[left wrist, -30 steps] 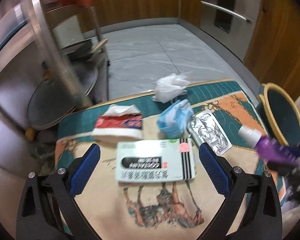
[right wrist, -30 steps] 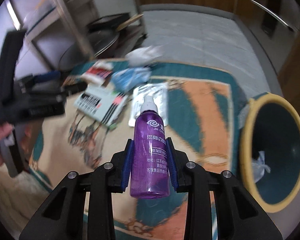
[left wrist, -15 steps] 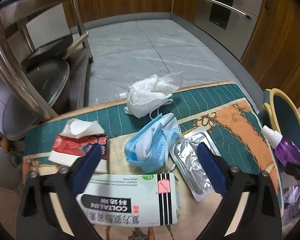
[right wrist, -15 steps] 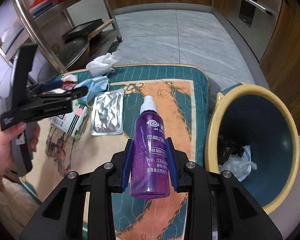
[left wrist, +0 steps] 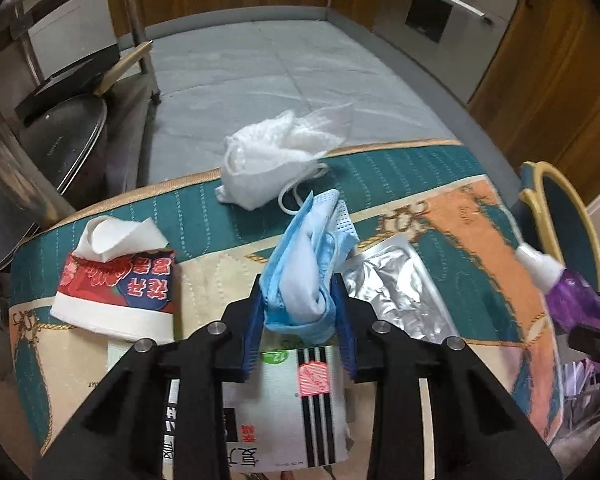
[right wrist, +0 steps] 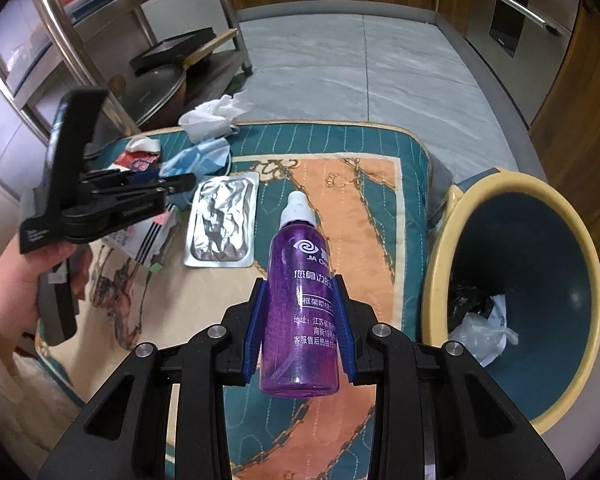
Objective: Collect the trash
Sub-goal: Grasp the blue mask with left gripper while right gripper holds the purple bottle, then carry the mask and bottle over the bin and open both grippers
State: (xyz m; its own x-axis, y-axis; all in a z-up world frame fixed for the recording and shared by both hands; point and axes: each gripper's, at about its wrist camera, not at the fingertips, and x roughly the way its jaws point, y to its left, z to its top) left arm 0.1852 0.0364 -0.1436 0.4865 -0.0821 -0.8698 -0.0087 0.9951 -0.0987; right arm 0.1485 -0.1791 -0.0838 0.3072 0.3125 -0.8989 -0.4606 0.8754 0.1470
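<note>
My left gripper (left wrist: 299,304) is shut on a crumpled blue face mask (left wrist: 306,264) on the patterned mat (left wrist: 452,216); it also shows in the right wrist view (right wrist: 168,184). My right gripper (right wrist: 300,312) is shut on a purple spray bottle (right wrist: 302,300) with a white cap, held above the mat beside the yellow-rimmed bin (right wrist: 432,280). A white mask (left wrist: 280,160), a red tissue pack (left wrist: 118,284), a silver foil pack (left wrist: 396,288) and a white medicine box (left wrist: 288,408) lie on the mat.
The bin at the right holds a plastic bag (right wrist: 480,332) and dark scraps. A metal rack (right wrist: 100,40) with a pan (left wrist: 68,140) stands at the left. Grey tiled floor (left wrist: 280,68) and wooden cabinets (left wrist: 560,60) lie beyond the mat.
My left gripper moved forward past the medicine box and closed on the blue mask. My right gripper carried the purple bottle right, closer to the bin.
</note>
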